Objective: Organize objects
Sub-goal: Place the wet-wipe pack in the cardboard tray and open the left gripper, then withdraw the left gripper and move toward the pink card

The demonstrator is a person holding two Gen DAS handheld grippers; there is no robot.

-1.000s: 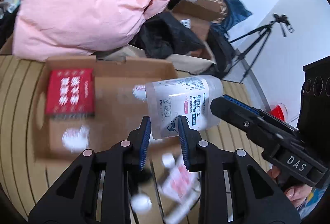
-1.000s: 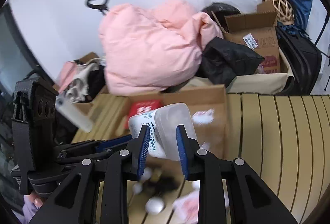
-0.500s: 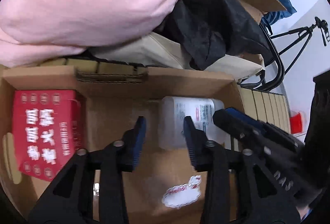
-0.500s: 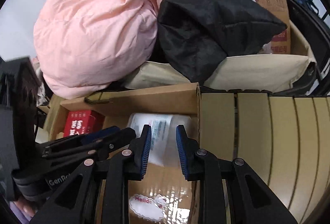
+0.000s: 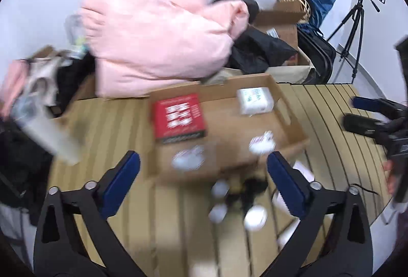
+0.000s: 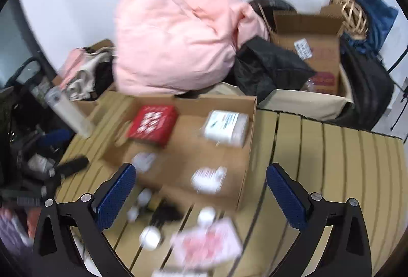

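A shallow cardboard box point(image 5: 288, 113) point(image 6: 251, 123) lies on the slatted table. Inside it are a red box point(image 5: 178, 116) point(image 6: 153, 122) at the back left and a white plastic bottle point(image 5: 255, 100) point(image 6: 225, 126) lying at the back right, plus white stickers. My left gripper point(image 5: 204, 169) is open wide and empty, pulled back above the box's near side. My right gripper point(image 6: 201, 180) is open wide and empty, also back from the box. Small white caps point(image 5: 220, 187) point(image 6: 150, 236) and a pink packet point(image 6: 209, 243) lie on the table in front of the box.
A pink padded jacket point(image 5: 158, 34) point(image 6: 176, 39), black clothing point(image 6: 267, 67) and cardboard boxes point(image 6: 313, 47) pile up behind the table. A clear bottle point(image 6: 66, 111) leans at the left. A tripod point(image 5: 354, 21) stands at the right. The right gripper shows in the left wrist view point(image 5: 372, 118).
Both grippers let go of the white bottle, which now lies in the box's back right corner. Both have opened wide and pulled back and up from the box.
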